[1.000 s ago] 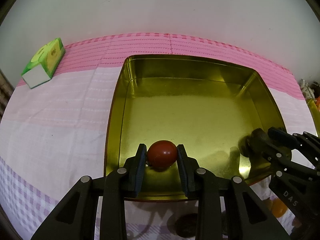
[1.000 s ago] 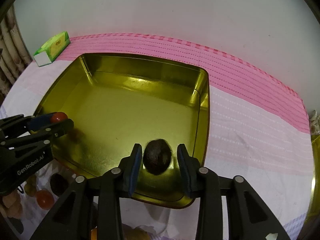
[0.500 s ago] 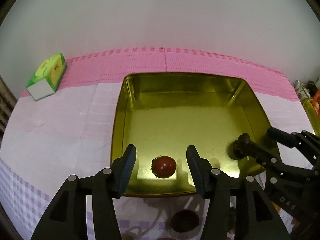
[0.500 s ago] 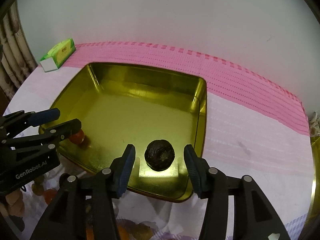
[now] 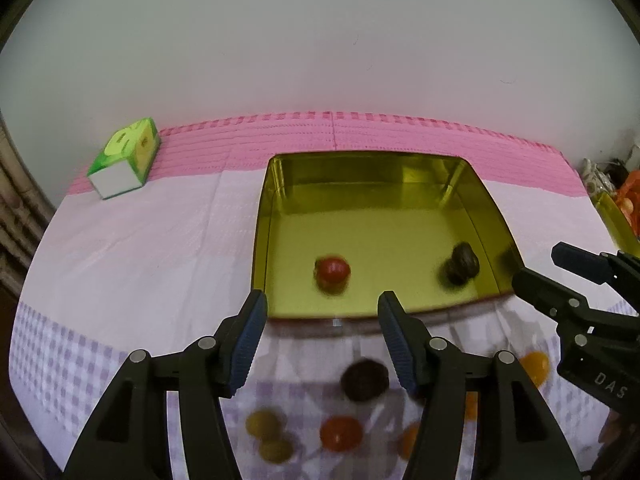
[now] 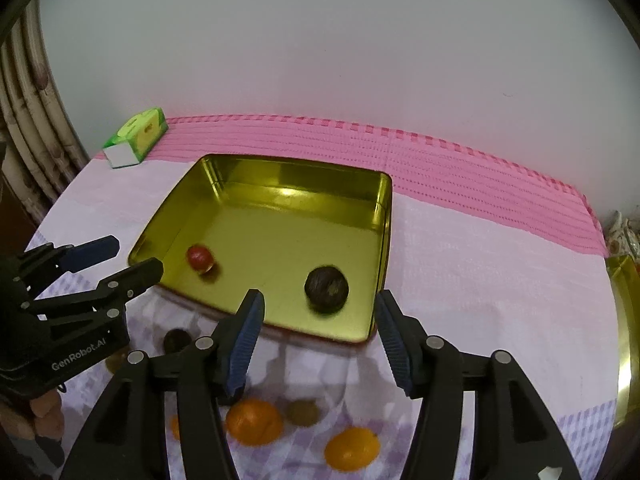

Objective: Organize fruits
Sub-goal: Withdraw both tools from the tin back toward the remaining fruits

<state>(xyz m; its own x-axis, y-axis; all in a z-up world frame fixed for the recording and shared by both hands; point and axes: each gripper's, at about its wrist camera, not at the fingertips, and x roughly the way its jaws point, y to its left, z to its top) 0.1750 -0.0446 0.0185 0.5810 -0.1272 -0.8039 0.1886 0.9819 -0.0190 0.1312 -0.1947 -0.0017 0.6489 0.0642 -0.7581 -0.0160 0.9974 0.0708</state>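
Item: square gold-coloured metal tin (image 5: 486, 196), shallow, set on a bench covered by a pink, white and lilac-checked cloth (image 5: 160, 240).

Contents of tin: one small round red fruit (image 5: 333, 271) near the front wall, left of centre; one dark brown wrinkled round fruit (image 5: 462, 262) near the front right corner. The two lie well apart.

Loose on the cloth in front of the tin: another dark brown fruit (image 5: 365, 379), a red-orange fruit (image 5: 341, 433), two olive-green fruits (image 5: 264, 424), and orange citrus fruits (image 6: 254, 420), all blurred.

Left claw (image 5: 322, 340): above the tin's front edge, jaws opening, spread apart with nothing between them; the red fruit lies beyond the tips, untouched.

Right claw (image 6: 318, 334): likewise over the front edge, jaws opening, nothing pinched; the dark fruit sits ahead of the pads, clear of both.

Also present: green and white tissue box (image 5: 124, 158) at the far left of the bench, against a pale wall (image 5: 320, 40).
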